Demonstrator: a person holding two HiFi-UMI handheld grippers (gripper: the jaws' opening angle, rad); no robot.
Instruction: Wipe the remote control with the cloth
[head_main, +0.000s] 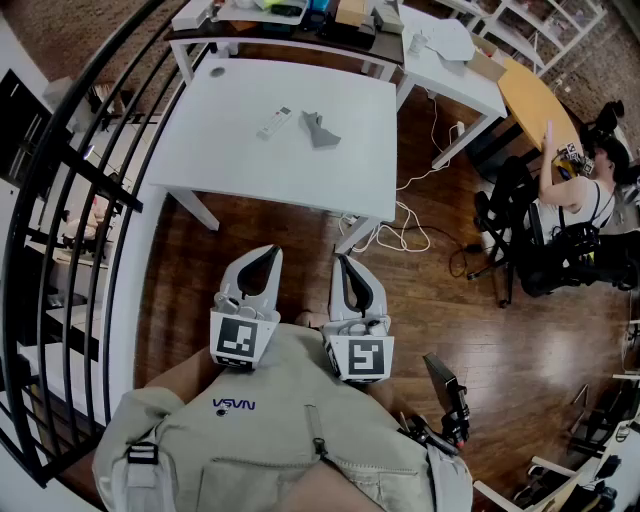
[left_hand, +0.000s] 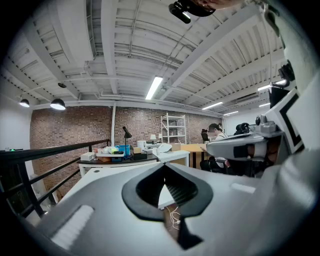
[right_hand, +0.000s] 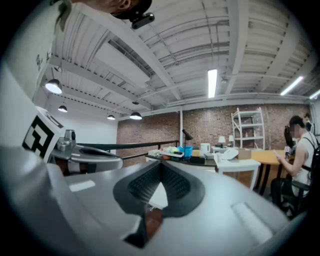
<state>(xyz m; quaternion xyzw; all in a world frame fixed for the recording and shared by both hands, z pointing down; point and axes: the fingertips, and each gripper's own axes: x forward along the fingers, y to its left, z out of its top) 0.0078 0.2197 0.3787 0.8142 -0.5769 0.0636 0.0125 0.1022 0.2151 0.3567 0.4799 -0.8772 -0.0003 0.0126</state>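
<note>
A: Jaws, quick?

B: Left gripper (head_main: 270, 250) is closed, tips together, nothing between them. Right gripper (head_main: 344, 260) is the same: pads meeting, empty. They sit side by side close to the person's chest, over the wood floor (head_main: 280, 250), short of the table edge.

A: Task items?

B: The white remote control (head_main: 274, 122) lies flat on the white table (head_main: 300, 175), toward its far half. The grey cloth (head_main: 321, 130) is crumpled just to its right, with a small gap between them. Both are well apart from the grippers.

A: What's blocked or unclear?

B: The remote's buttons are too small to read. The hands are hidden under the marker cubes and the beige shirt (head_main: 290, 440). In both gripper views the gripper's own body fills the lower half, so only a sliver of tabletop shows through the opening below the tips. The cluttered table (head_main: 290, 14) at the back is cut off by the top edge. A seated person (head_main: 588, 205) at the right edge is partly covered by a black chair. A black railing (head_main: 60, 200) crosses the left side.
</note>
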